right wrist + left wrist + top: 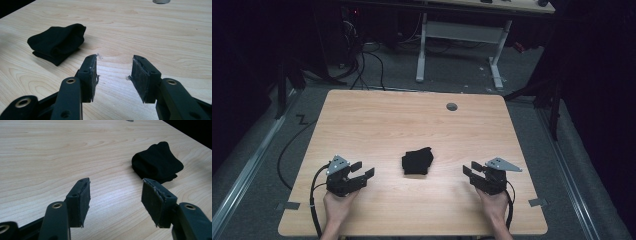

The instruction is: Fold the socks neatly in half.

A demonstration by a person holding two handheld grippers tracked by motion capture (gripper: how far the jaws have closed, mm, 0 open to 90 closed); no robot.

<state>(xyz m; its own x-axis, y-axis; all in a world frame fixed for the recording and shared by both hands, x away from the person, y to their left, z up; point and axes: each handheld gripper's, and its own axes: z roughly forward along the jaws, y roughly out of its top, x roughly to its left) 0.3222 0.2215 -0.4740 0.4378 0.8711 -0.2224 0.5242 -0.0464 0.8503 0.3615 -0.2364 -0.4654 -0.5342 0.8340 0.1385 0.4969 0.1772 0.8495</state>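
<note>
A folded black cloth bundle (417, 161) lies on the wooden table (412, 120), a little nearer the front than the middle. My left gripper (362, 170) rests low at the front left, open, nothing between its jaws. In the left gripper view the bundle (156, 162) sits ahead and to the right of the gripper (116, 201). My right gripper (470, 171) is at the front right, open and empty. The right gripper view has the bundle (58, 42) ahead to the left of the gripper (114, 77). Both grippers stand well apart from the bundle.
A round grey grommet (452, 106) is set in the table near its far edge, also seen as the grommet (161, 1). Beyond the table stand a white desk frame (458, 35) and floor cables (367, 65). Dark floor surrounds the table.
</note>
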